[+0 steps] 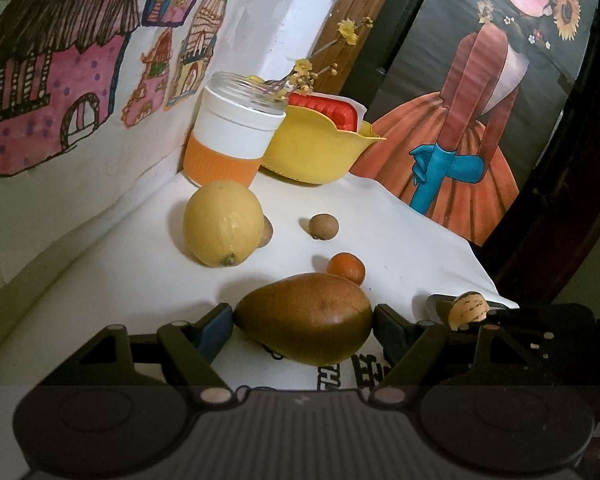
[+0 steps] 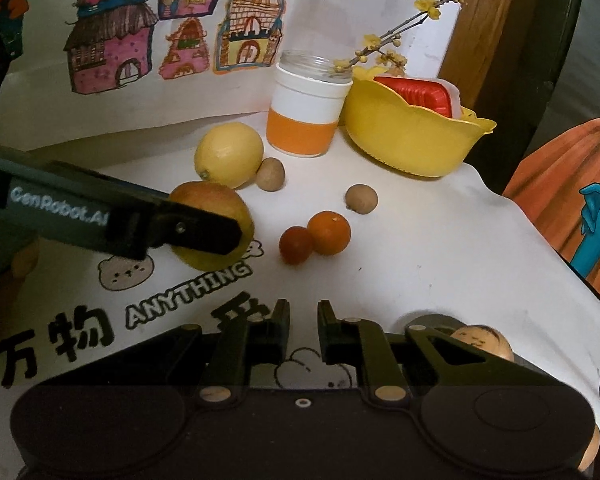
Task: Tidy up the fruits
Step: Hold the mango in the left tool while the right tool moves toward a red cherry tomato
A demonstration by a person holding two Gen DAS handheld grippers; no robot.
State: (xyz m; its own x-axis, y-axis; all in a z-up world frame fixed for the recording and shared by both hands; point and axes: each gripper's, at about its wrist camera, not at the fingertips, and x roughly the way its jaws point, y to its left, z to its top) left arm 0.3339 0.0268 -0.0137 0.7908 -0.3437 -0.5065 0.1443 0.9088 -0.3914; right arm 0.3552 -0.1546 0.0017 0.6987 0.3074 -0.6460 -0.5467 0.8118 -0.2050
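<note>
A brown-yellow mango [image 1: 304, 320] lies on the white cloth, and my left gripper [image 1: 302, 326] is shut on it, one pad against each end. From the right wrist view, a left finger [image 2: 188, 228] covers most of the mango [image 2: 212, 196]. My right gripper [image 2: 303, 320] hovers low over the printed cloth, fingers nearly together, nothing between them. Beyond lie a lemon [image 1: 222, 222] [image 2: 229, 156], two brown longans [image 2: 271, 174] [image 2: 361, 199], a small orange [image 1: 346, 268] [image 2: 329, 232] and a red tomato [image 2: 296, 245]. A yellow bowl [image 1: 312, 156] [image 2: 404, 140] stands at the back.
A red tray [image 2: 416, 94] sits in the bowl. A white-and-orange jar [image 1: 232, 136] [image 2: 306, 116] with flower twigs stands beside it. A small painted egg figure [image 1: 468, 310] [image 2: 480, 338] is near the right cloth edge. Drawings cover the wall behind.
</note>
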